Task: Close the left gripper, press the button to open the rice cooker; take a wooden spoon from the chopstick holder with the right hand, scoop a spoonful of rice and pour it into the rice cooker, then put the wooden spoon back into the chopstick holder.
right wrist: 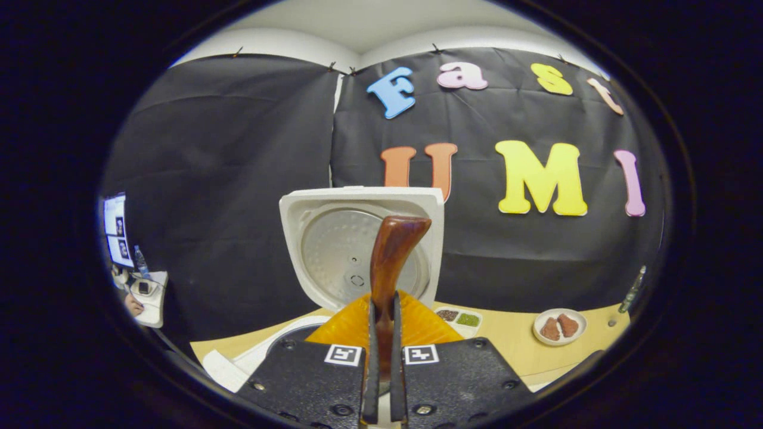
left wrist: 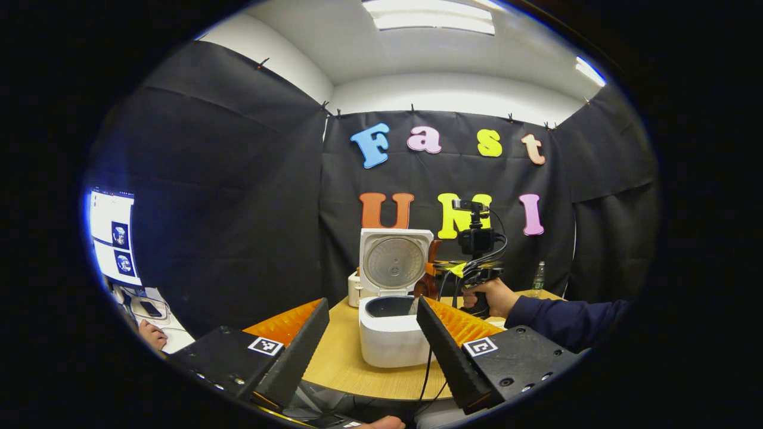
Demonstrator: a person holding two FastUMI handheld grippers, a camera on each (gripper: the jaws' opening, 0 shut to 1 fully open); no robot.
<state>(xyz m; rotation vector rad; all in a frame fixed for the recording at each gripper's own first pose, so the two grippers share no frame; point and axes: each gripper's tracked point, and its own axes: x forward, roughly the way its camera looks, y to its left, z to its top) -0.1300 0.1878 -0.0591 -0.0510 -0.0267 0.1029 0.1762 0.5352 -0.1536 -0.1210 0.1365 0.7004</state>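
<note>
Right gripper clamps the spoon by its handle, long axis pointing forward over the open cooker, lid upright behind. Left gripper hangs spread, nearer, facing the cooker.

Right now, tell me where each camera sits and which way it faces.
Left gripper view: rides the left tool, back from the table, facing the open rice cooker; its own spread fingers show, with the person's hand holding the right tool beyond.
Right gripper view: rides the right tool above the cooker, facing its raised lid; its fingers clamp the wooden spoon.
Shared: cooker, lid, table.
</note>
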